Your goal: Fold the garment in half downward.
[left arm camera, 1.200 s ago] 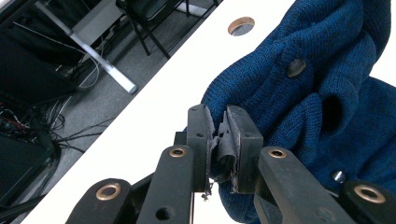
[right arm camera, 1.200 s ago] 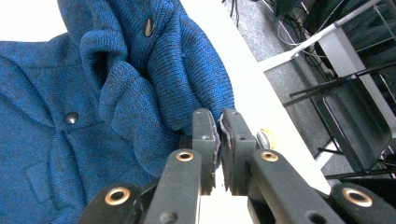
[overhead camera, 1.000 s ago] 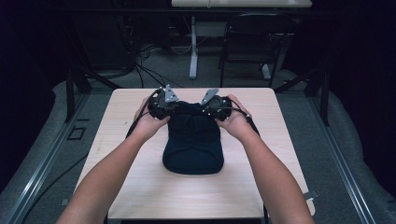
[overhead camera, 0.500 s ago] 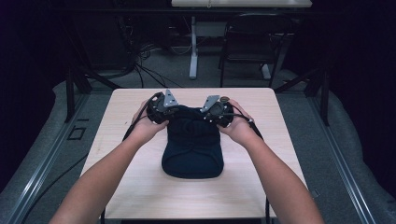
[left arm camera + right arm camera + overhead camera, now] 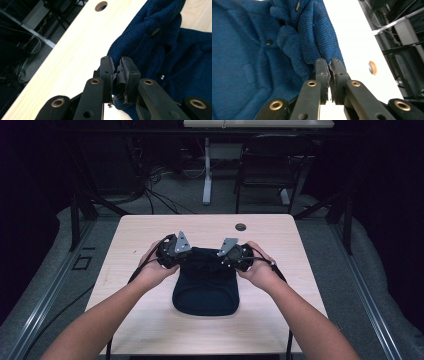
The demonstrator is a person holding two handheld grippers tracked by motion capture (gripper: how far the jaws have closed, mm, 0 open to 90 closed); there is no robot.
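Pinching bunched navy knit garment [image 5: 160, 45], left gripper [image 5: 119, 72] and right gripper [image 5: 329, 75] jaws clamped, smooth pale wood table [image 5: 150, 227].

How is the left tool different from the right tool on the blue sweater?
The left tool pinches the blue sweater at its far left edge; the right tool pinches the far right edge. In the high view the left tool's grey plate tilts right, while the right tool's tilts left. Both tools are shut on bunched knit fabric, side by side, each held in one hand above the wooden table.
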